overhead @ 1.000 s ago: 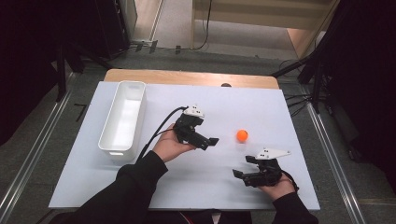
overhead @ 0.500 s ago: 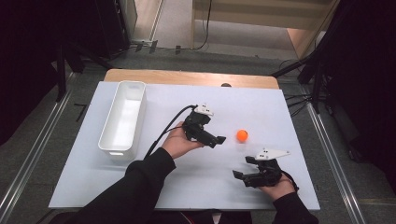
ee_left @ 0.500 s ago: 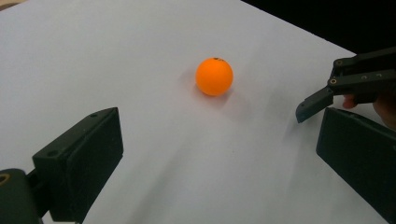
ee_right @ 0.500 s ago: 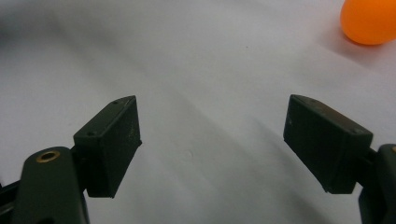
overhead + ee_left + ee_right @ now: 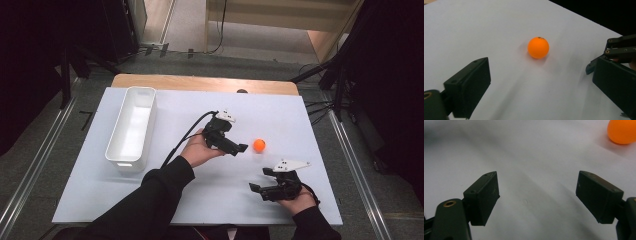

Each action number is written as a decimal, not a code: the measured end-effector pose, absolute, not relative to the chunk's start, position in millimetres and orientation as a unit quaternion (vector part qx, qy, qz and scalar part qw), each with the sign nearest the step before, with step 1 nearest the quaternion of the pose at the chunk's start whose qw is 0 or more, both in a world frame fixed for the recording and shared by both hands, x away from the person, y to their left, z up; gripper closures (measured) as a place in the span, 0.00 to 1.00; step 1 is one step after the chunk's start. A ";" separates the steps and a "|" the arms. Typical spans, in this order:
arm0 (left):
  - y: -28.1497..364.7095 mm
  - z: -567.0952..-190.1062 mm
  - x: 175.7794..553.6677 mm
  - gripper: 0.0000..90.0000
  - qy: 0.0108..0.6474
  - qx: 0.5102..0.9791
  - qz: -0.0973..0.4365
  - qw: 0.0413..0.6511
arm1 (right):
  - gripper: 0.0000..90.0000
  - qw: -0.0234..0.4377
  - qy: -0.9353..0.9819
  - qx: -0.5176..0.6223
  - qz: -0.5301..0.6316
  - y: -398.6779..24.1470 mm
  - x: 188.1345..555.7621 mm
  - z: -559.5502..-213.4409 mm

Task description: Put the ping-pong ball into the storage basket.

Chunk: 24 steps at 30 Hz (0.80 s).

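Smooth matt orange plastic ball [image 5: 538, 47], on the bench's [image 5: 175, 200] matt white sheet; black matt plastic tongs [image 5: 541, 82]; glossy white plastic bin [image 5: 131, 128].

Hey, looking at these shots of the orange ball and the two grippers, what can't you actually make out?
- Small dark mark on top of the orange ball: too small to read, left gripper view.
- Ball in the right gripper view: cut off by the top right edge.
- Inside of the white bin: near wall hides part of the floor, high view.
- Dark spot on the wooden table edge: too small to identify, high view.
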<state>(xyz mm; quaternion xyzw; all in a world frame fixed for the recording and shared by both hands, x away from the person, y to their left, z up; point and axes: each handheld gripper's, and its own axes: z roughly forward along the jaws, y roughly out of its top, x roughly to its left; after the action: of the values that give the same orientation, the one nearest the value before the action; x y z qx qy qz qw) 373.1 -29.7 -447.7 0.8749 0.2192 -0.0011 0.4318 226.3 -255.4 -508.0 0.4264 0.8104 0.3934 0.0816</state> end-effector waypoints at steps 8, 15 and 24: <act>-41.5 -448.1 375.9 0.03 0.213 0.878 -0.002 0.429 | 0.20 0.080 0.812 0.425 0.393 -254.8 226.8 -507.8; -50.5 -451.6 378.4 0.03 0.214 0.875 -0.008 0.435 | 0.20 0.081 0.812 0.424 0.393 -254.6 227.0 -507.8; -65.8 -457.2 380.0 0.03 0.206 0.882 -0.001 0.425 | 0.20 0.080 0.811 0.425 0.393 -255.5 226.6 -507.6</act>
<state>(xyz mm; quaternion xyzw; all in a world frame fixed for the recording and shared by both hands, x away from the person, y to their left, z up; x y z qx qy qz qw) 380.0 -65.8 -457.2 0.8817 0.2059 -0.0010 0.4246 226.6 -255.5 -507.6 0.4248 0.8115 0.3932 0.0804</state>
